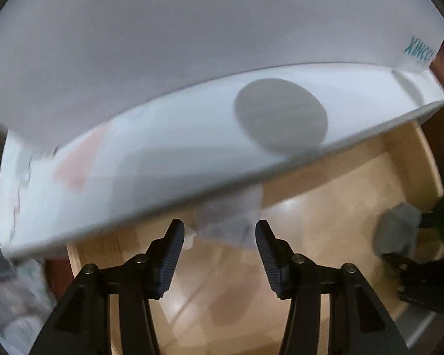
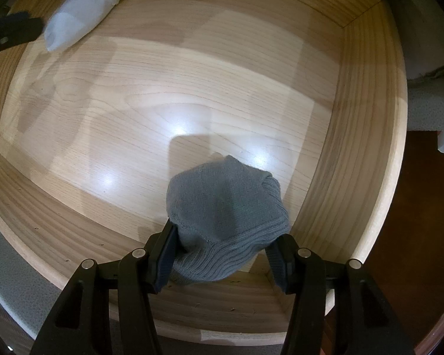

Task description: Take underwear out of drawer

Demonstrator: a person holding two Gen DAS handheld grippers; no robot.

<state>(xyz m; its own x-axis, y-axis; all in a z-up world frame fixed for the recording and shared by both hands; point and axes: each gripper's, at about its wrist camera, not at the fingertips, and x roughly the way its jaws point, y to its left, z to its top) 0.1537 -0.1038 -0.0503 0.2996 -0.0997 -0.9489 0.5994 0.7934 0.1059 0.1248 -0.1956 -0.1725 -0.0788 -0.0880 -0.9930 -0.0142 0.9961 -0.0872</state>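
Observation:
The light wooden drawer [image 2: 367, 112] holds two folded pieces. A grey ribbed underwear piece [image 2: 226, 204] sits near the front right corner, and my right gripper [image 2: 225, 233] is shut on it, pointing straight down. A white folded underwear piece [image 2: 83, 9] lies at the far left of the drawer floor. In the left wrist view that white piece [image 1: 228, 222] shows just beyond my left gripper [image 1: 220, 230], which is open with nothing between its pads. The grey piece [image 1: 396, 233] and the right gripper show at that view's right edge.
A large white blurred panel with teal lettering [image 1: 192, 148] fills the upper left wrist view and hides the drawer's far part. Grey textured material [image 2: 429, 106] lies beyond the drawer's right wall, with dark reddish-brown wood [image 2: 423, 236] below it. Blurred fabric [image 1: 14, 295] sits at lower left.

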